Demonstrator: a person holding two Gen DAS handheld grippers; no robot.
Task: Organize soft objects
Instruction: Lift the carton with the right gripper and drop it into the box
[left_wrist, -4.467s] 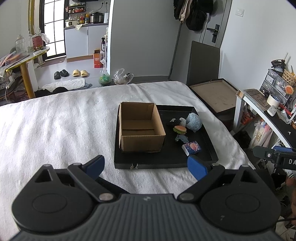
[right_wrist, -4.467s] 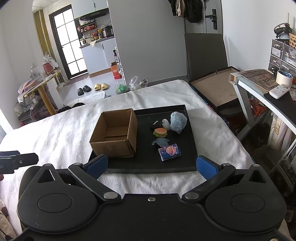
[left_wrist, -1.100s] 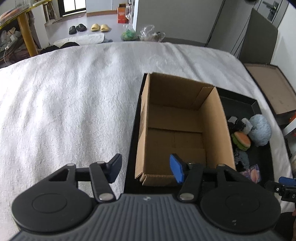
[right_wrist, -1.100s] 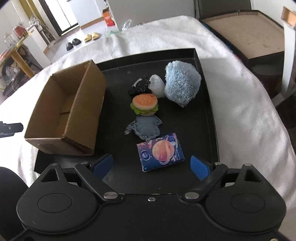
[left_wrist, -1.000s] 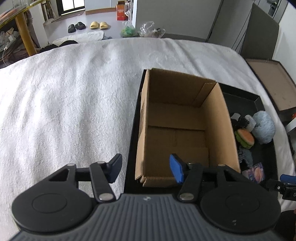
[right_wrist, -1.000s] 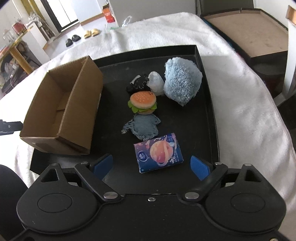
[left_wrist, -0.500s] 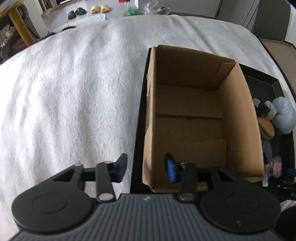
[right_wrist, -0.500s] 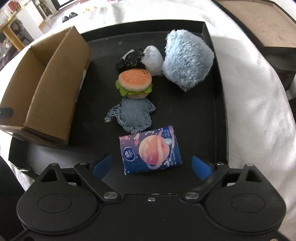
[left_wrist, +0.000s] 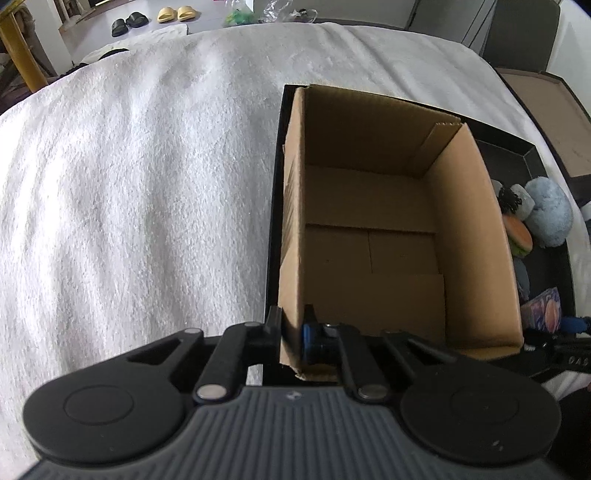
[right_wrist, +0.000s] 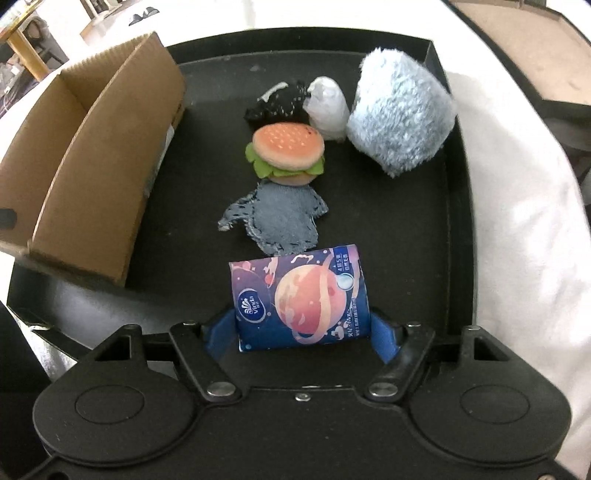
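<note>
So basically nothing's sorted yet. The cardboard box sits on the left side of the black tray, and from the left wrist view its inside is bare, just the bottom flaps showing. All the soft stuff is on the tray to the right of it.

What's out there, near to far: a tissue pack with a planet print, a scrap of blue denim touching its far edge, a little plush burger touching the denim, then a black fuzzy thing and a small white plush behind the burger, and a big fluffy blue ball off to the far right, right up against the white one.

The left gripper is pinched onto the box's near left corner, one finger outside the wall and one inside, so I'd guess it's steadying the box. The right gripper has its blue fingers pressed against both short sides of the tissue pack, so it looks clamped on it. The pack seems to be down on the tray, or barely off it; hard to say.

So my read: first grab is made, zero items delivered. Left to do is carry the tissue pack leftward into the box, then come back for the other five pieces.
</note>
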